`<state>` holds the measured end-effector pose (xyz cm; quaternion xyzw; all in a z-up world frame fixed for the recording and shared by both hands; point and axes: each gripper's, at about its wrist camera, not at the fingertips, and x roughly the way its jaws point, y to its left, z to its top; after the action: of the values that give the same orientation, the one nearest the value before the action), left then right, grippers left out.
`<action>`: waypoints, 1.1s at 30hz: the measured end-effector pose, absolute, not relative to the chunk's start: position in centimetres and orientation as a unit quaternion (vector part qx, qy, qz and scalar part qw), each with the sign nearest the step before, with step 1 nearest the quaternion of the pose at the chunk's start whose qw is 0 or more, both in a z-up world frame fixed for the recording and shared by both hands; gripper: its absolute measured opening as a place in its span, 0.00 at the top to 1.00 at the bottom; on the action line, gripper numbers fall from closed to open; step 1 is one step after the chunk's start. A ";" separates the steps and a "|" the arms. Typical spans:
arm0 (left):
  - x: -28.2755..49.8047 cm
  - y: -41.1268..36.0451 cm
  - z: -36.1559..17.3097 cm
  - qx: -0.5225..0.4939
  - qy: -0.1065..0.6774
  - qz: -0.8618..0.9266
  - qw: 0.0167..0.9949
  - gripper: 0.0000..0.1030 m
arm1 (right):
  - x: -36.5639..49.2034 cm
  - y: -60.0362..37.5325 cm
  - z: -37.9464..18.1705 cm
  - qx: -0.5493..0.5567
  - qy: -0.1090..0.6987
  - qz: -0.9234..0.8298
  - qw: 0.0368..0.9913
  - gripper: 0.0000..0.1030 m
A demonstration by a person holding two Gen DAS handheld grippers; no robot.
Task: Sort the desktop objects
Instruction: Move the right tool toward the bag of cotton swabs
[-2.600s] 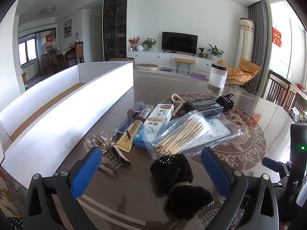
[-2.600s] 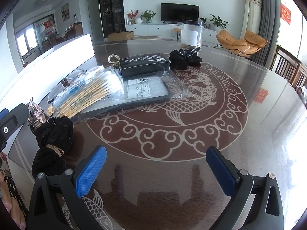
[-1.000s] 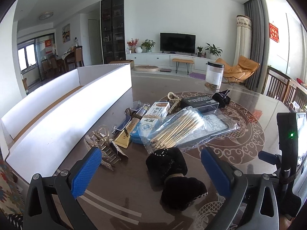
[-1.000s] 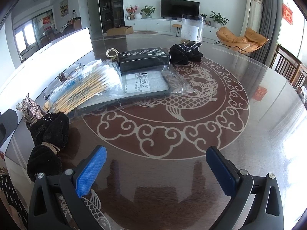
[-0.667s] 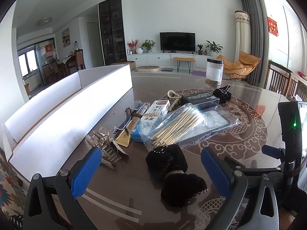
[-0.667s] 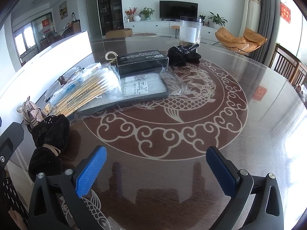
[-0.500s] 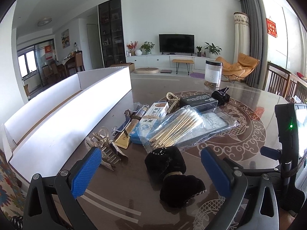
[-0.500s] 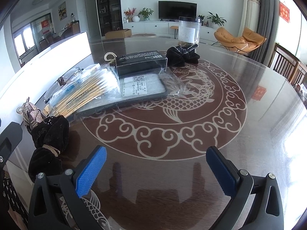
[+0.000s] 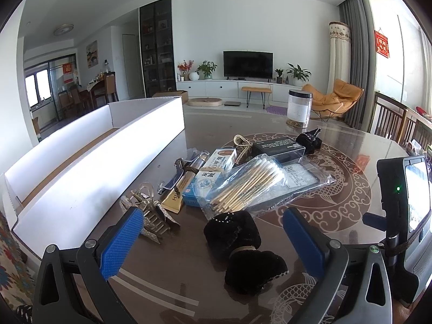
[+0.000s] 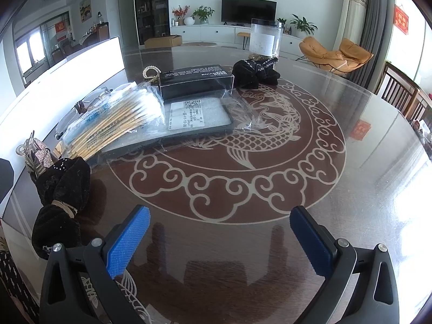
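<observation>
A black velvet bow point(image 9: 243, 245) lies on the round table point(image 9: 172, 291) between the blue pads of my open left gripper point(image 9: 213, 245); it also shows at the left in the right wrist view point(image 10: 60, 197). Behind it lie a bag of cotton swabs point(image 9: 248, 183), a rhinestone hair claw point(image 9: 147, 213), a blue-white medicine box point(image 9: 209, 178), a black box point(image 9: 279, 148), a pearl bracelet point(image 9: 241, 143) and a second black bow point(image 9: 309, 140). My right gripper point(image 10: 220, 245) is open and empty over bare table.
A long white cardboard box point(image 9: 89, 162) stands open along the table's left side. A clear jar with a black lid point(image 9: 299, 108) stands at the far edge. The right gripper's body with a lit screen point(image 9: 405, 208) is at the right. Wooden chairs point(image 9: 391, 121) stand beyond the table.
Both views have shifted slightly; the left gripper has risen a little over the black bow. No object has moved and both grippers stay open.
</observation>
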<state>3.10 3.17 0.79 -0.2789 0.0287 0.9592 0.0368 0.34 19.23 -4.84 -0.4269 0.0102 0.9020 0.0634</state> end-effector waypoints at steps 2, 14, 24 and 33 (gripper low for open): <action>3.1 3.1 0.8 -0.278 0.030 0.959 0.037 0.00 | 0.3 19.2 -4.8 -0.427 0.010 0.902 0.063 0.00; 3.1 3.1 0.8 -0.280 0.034 0.959 0.033 0.00 | 0.5 19.2 -4.5 -0.423 0.014 0.904 0.061 0.00; 3.1 3.2 0.8 -0.279 0.037 0.959 0.034 0.00 | 0.5 19.2 -4.6 -0.423 0.013 0.904 0.062 0.00; 3.1 3.2 0.7 -0.283 0.036 0.958 0.032 0.00 | 0.6 19.2 -4.6 -0.423 0.014 0.904 0.061 0.00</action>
<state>3.07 3.21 0.66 -0.2833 0.0357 0.9579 0.0316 0.56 19.24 -4.56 -0.4229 0.0136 0.9040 0.0615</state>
